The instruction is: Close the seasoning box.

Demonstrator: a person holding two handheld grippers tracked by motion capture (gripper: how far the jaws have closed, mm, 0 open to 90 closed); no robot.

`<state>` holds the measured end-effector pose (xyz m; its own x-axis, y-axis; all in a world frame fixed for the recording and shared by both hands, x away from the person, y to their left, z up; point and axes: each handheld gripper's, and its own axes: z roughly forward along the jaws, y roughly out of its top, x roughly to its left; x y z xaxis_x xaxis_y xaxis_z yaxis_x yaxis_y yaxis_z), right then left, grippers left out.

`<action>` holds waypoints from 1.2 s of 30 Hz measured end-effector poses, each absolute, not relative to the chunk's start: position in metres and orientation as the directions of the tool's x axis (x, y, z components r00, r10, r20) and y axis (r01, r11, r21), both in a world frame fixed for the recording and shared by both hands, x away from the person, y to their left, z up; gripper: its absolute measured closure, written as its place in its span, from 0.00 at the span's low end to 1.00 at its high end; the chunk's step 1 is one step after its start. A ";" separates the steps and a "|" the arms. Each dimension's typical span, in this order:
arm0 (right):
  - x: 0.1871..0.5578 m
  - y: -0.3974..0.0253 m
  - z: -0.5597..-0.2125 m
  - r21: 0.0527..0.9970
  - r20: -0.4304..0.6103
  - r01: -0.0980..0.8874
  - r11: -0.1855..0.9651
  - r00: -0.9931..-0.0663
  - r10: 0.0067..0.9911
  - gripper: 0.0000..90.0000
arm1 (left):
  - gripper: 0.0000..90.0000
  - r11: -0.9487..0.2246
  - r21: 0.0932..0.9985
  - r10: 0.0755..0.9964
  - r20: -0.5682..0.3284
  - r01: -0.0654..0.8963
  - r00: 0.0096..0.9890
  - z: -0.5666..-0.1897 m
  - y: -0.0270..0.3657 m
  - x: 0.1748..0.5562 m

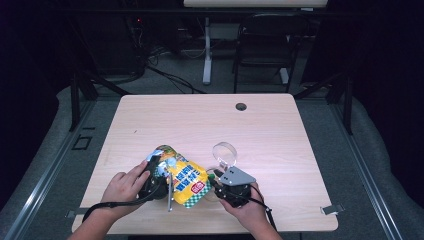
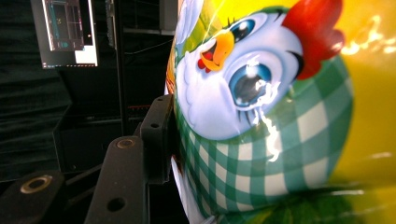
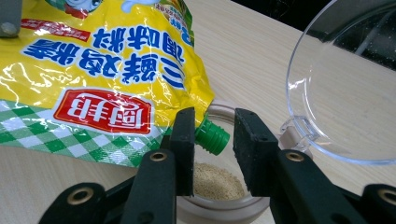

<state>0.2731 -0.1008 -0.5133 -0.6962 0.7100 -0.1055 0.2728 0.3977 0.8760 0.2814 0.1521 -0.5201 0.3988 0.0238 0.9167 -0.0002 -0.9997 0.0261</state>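
Right gripper view: right tongs (image 3: 212, 140) gape around green spout (image 3: 213, 136); left tongs (image 2: 161, 140) clamp pouch (image 2: 261, 116).

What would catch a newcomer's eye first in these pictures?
The bright yellow pouch with its cartoon chicken, lying at the near edge of the table and gripped by the left claw. Then its green cap, sitting between the open jaws of the right claw above a jar of pale granules.

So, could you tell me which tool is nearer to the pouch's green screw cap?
Right. The right tool has its open jaws on either side of the green screw cap; the left tool grips the glossy yellow pouch at its far end.
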 end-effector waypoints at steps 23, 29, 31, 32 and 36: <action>0.258 -0.099 -0.509 0.877 -0.102 0.261 0.403 -0.718 0.688 0.74 | 0.60 -0.999 -0.033 -0.035 0.925 -0.014 0.379 -0.514 0.147 0.283; 0.260 -0.100 -0.511 0.879 -0.088 0.270 0.394 -0.720 0.689 0.74 | 0.60 -0.998 -0.053 -0.055 0.927 -0.015 0.372 -0.512 0.146 0.283; 0.259 -0.099 -0.512 0.879 -0.090 0.269 0.395 -0.719 0.689 0.75 | 0.60 -0.998 -0.063 -0.065 0.927 -0.017 0.370 -0.511 0.146 0.283; 0.259 -0.099 -0.512 0.879 -0.091 0.268 0.395 -0.719 0.689 0.75 | 0.60 -0.998 -0.063 -0.065 0.926 -0.017 0.371 -0.511 0.146 0.283; 0.257 -0.101 -0.509 0.877 -0.102 0.257 0.406 -0.725 0.681 0.74 | 0.60 -0.998 -0.064 -0.065 0.922 -0.015 0.382 -0.510 0.145 0.284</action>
